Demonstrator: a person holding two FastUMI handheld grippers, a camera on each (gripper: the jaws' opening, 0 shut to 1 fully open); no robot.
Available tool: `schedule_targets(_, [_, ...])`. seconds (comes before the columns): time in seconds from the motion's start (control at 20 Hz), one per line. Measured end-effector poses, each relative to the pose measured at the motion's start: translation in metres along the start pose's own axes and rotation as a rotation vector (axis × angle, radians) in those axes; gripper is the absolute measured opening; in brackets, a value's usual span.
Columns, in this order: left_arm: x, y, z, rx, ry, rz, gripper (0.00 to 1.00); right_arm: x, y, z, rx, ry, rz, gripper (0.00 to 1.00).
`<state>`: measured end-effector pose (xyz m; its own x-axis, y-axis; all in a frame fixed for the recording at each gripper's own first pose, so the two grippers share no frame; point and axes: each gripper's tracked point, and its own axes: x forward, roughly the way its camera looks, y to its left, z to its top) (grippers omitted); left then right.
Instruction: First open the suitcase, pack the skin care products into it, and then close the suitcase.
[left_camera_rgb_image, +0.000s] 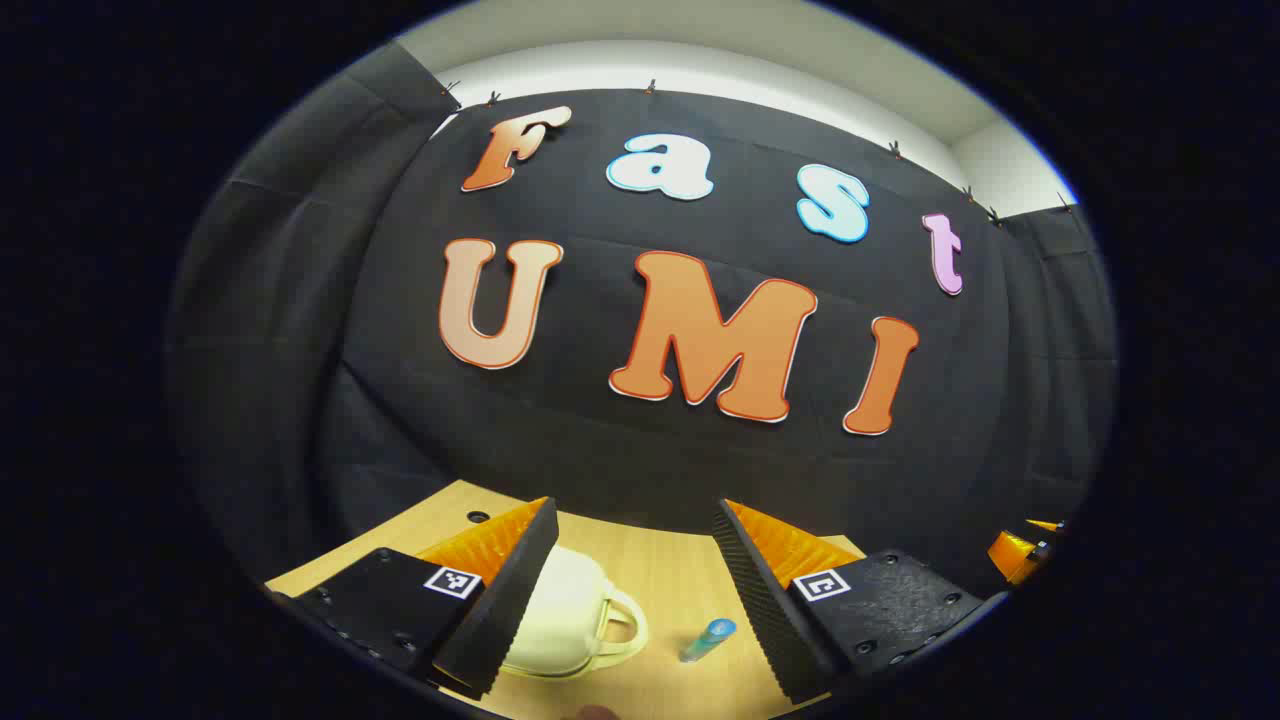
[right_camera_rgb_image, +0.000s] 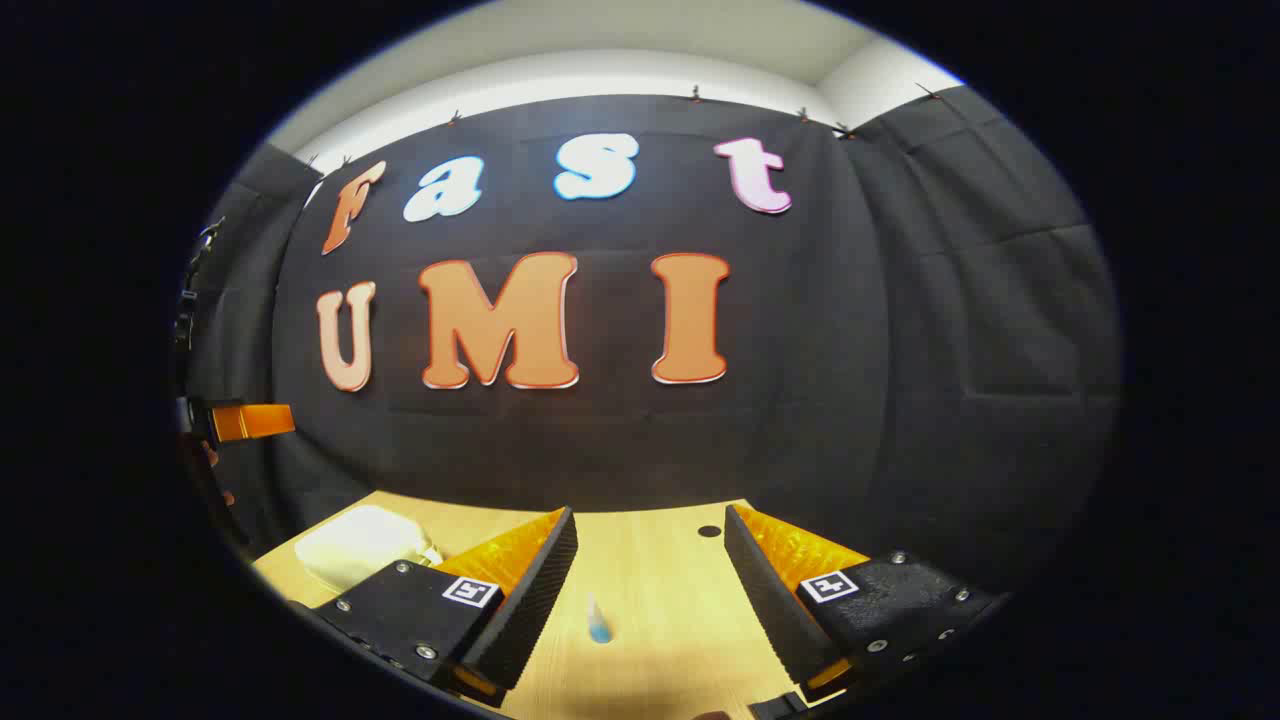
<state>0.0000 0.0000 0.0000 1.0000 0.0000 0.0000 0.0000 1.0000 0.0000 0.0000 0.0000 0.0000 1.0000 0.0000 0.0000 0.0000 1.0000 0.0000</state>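
In the left gripper view the left gripper (left_camera_rgb_image: 635, 600) sits at the bottom of the frame with its fingers spread wide and nothing between them, held above a light wooden tabletop (left_camera_rgb_image: 670, 575) that fills the lower middle of the picture. The suitcase (left_camera_rgb_image: 565, 615), a small cream case with a rounded shell, lies closed on the tabletop at lower centre-left, partly hidden behind the left finger, with its loop handle pointing to the right. Just right of that handle, apart from it, a small tube (left_camera_rgb_image: 708, 639) with a blue cap lies tilted on the wood, in the gap between the two fingers and nearer the right one. A dark round hole marks the tabletop near its far left corner, and at the lower right edge of the frame a bit of the right gripper (left_camera_rgb_image: 1020, 552) shows; whether it is open cannot be told from there. In the right gripper view the right gripper (right_camera_rgb_image: 650, 600) likewise stands wide open and empty at the bottom of the frame. Between its fingers, left of the middle, the tube (right_camera_rgb_image: 598, 620) lies on the tabletop (right_camera_rgb_image: 660, 590), its blue end toward the camera. The suitcase (right_camera_rgb_image: 360, 545) rests at the lower left, beyond the left finger and well apart from the tube. At the left edge, mid-height, part of the left gripper (right_camera_rgb_image: 250, 421) pokes into the frame.
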Motion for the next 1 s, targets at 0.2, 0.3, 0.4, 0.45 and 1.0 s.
schedule_targets(0.2, [-0.007, 0.005, 0.001, 0.014, -0.013, 0.043, 0.97, 0.012, 0.019, -0.009, 0.072, 0.079, 0.084, 0.94])
schedule_targets(0.3, [-0.009, -0.003, -0.002, 0.015, -0.01, 0.049, 0.97, 0.023, 0.016, -0.007, 0.077, 0.081, 0.101, 0.94])
schedule_targets(0.4, [-0.009, -0.011, -0.009, 0.025, 0.006, 0.065, 0.97, 0.036, 0.02, -0.008, 0.083, 0.092, 0.138, 0.94])
schedule_targets(0.45, [-0.009, -0.015, -0.011, 0.03, 0.006, 0.075, 0.97, 0.042, 0.022, -0.012, 0.079, 0.106, 0.152, 0.94])
schedule_targets(1.0, [0.02, -0.028, -0.016, 0.136, 0.011, -0.058, 0.97, 0.054, 0.043, -0.023, 0.061, 0.102, 0.063, 0.94])
